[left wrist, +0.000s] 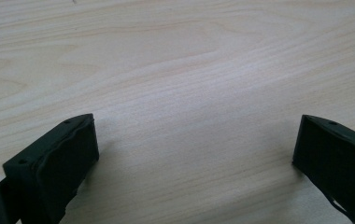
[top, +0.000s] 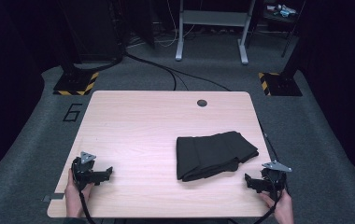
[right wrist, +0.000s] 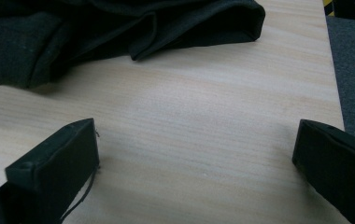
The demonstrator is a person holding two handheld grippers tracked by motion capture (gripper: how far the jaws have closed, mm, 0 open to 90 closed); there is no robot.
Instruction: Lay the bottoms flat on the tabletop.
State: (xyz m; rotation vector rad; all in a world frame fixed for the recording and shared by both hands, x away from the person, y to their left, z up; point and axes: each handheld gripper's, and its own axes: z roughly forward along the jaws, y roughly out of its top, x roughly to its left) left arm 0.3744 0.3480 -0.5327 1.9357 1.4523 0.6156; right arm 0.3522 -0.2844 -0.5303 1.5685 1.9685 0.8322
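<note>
Broadly, the light wooden table (top: 133, 126) lay across the high view as I watched it, its round cable hole (top: 202, 102) near the far edge at about 12 o'clock. A folded black cloth (top: 214, 154) rested on the tabletop toward 4 o'clock of centre, its folds layered and its near edge rumpled. The left gripper (top: 102, 173), held by the left hand (top: 75, 196), sat at the 8 o'clock corner, well apart from the cloth; in the left gripper view its jaws stood wide over bare wood (left wrist: 189, 84). The right gripper (top: 255, 182), in the right hand (top: 283, 205), sat at 4 o'clock near the cloth, jaws likewise spread wide with nothing between them, the cloth (right wrist: 110, 32) lying just beyond them.
</note>
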